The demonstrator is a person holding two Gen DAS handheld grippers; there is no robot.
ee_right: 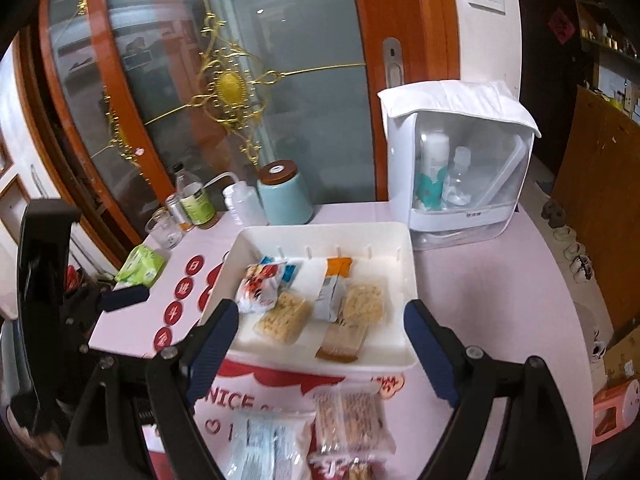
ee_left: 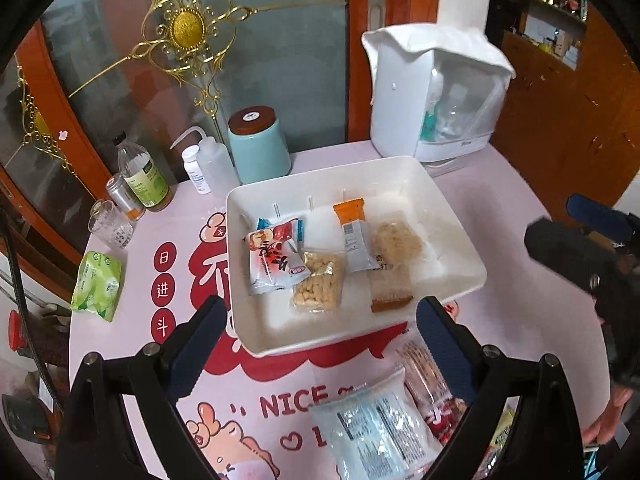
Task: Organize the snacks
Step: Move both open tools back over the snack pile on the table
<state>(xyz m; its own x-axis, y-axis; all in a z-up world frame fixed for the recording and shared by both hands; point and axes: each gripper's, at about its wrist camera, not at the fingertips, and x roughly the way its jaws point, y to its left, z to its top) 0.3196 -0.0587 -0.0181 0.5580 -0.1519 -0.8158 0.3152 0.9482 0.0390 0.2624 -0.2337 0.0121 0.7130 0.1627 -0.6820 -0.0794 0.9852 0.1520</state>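
Observation:
A white tray [ee_left: 448, 204] sits mid-table and holds several snack packs: a red-and-white pack [ee_left: 272, 260], a clear puffed-snack bag [ee_left: 320, 284], an orange-and-grey bar [ee_left: 354, 236] and a brown bar [ee_left: 390, 288]. The tray [ee_right: 404, 240] also shows in the right wrist view. Loose packs lie near the table's front: a pale blue pack [ee_left: 376, 428] and red-striped packs [ee_left: 424, 376]; in the right wrist view the blue pack [ee_right: 264, 448] and the nut-bar pack [ee_right: 352, 420] lie between the fingers. My left gripper [ee_left: 320, 348] is open and empty. My right gripper [ee_right: 320, 352] is open and empty.
At the table's back stand a teal canister [ee_left: 258, 148], a squeeze bottle [ee_left: 212, 164], a glass bottle [ee_left: 140, 176], a cup [ee_left: 110, 224] and a white covered appliance [ee_left: 432, 96]. A green wipes pack [ee_left: 98, 284] lies at the left. A glass door is behind.

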